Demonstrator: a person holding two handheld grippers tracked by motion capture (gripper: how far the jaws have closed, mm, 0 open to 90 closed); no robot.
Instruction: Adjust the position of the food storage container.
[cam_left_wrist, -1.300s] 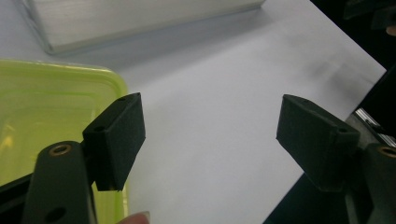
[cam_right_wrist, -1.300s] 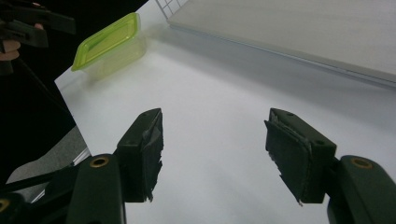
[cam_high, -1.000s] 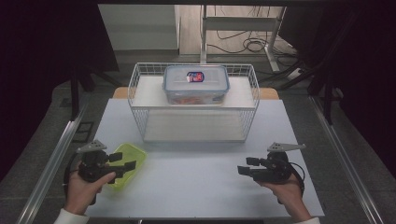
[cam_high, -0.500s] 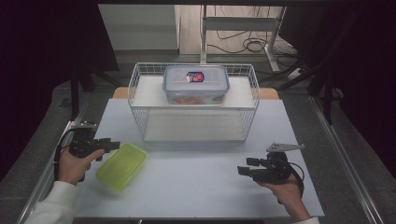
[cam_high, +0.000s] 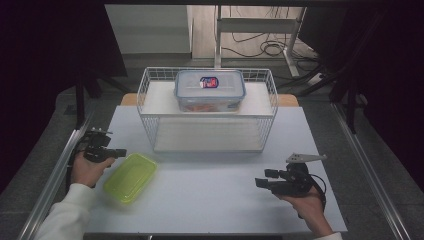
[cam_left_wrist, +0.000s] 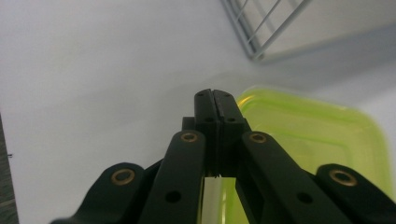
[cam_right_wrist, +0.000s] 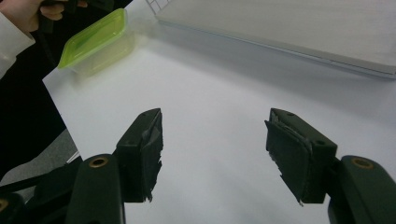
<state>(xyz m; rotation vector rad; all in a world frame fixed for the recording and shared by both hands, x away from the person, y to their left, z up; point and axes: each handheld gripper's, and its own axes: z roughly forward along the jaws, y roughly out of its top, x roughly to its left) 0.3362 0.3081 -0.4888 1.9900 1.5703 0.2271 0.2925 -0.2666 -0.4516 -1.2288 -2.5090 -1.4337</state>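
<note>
A clear container with a lime-green lid (cam_high: 131, 177) lies flat on the white table top at the front left. Just left of it my left gripper (cam_high: 121, 152) has its jaws pressed together after closing, with nothing between them. In the left gripper view the left gripper (cam_left_wrist: 215, 99) is shut over bare table, and the green lid (cam_left_wrist: 322, 140) lies to its right. My right gripper (cam_high: 264, 178) rests open at the front right, pointing left. In the right gripper view the right gripper (cam_right_wrist: 215, 135) is wide apart and empty, with the green-lidded container (cam_right_wrist: 95, 39) far off.
A white wire basket (cam_high: 150, 125) stands at the back middle of the table. Inside it, on a raised shelf, is a clear box with a blue-rimmed lid (cam_high: 210, 90). A metal rail (cam_high: 55, 180) runs along the table's left edge.
My left gripper has drawn back and to the left from above the green-lidded container, and its jaws have closed empty. The container now lies flat on the table. The right gripper has kept still.
</note>
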